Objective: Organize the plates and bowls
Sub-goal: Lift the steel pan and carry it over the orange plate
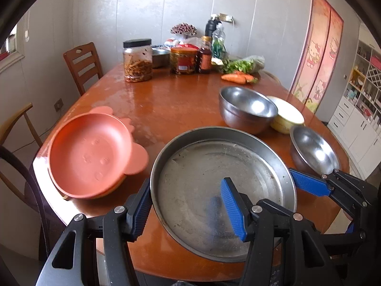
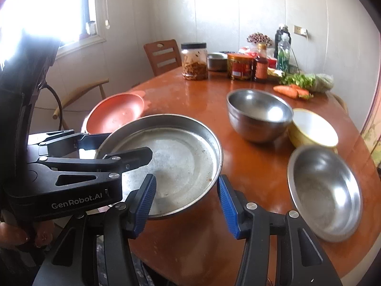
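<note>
A wide steel plate [image 1: 221, 186] lies on the brown table near its front edge. My left gripper [image 1: 188, 205] is open and straddles its near left rim, one finger outside and one over the plate; it also shows in the right wrist view [image 2: 119, 147]. My right gripper [image 2: 187, 202] is open and empty, just in front of the plate [image 2: 176, 157], and it shows in the left wrist view [image 1: 309, 183]. Orange plates [image 1: 90, 157] are stacked at the left. Two steel bowls [image 2: 259, 116] [image 2: 326, 190] and a yellow bowl [image 2: 314, 128] stand at the right.
Jars, bottles, a small steel pot [image 1: 159, 57], greens and carrots [image 1: 238, 77] crowd the far end of the table [image 1: 166, 102]. Wooden chairs [image 1: 82, 64] stand at the left. A cabinet with shelves [image 1: 359, 109] is at the right.
</note>
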A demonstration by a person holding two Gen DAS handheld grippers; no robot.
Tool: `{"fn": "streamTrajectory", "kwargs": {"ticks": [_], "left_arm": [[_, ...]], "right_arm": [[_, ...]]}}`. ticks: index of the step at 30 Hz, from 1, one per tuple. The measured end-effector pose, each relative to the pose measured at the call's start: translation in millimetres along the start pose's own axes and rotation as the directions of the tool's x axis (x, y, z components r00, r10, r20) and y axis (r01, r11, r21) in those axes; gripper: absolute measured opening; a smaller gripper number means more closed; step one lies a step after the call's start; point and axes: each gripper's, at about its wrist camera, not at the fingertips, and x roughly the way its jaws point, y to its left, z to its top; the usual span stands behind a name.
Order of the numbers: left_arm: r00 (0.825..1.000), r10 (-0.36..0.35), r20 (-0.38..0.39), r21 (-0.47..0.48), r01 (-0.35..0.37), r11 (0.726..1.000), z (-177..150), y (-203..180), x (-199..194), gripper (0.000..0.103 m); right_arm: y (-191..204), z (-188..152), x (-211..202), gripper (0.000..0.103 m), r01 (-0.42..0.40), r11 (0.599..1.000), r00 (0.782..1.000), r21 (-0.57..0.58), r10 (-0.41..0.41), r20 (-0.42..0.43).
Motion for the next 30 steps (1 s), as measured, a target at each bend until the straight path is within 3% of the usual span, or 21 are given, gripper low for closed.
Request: {"fn": "streamTrajectory", "kwargs": {"ticks": [17, 30], "left_arm": [[0.994, 0.077, 0.074, -0.087, -0.070, 0.994, 26.8, 65.0, -28.5, 0.057], [0.988, 0.130, 0.084, -0.127, -0.119, 0.985, 45.3, 100.2, -32.0, 0.057]], "right_arm": [[47.4, 57.0, 16.6, 0.055, -0.050, 0.995, 0.994, -0.085, 0.057, 0.089], [65.0, 87.8, 43.9, 0.055, -0.121, 0.988, 0.987, -0.095, 0.130, 0.095]]}}
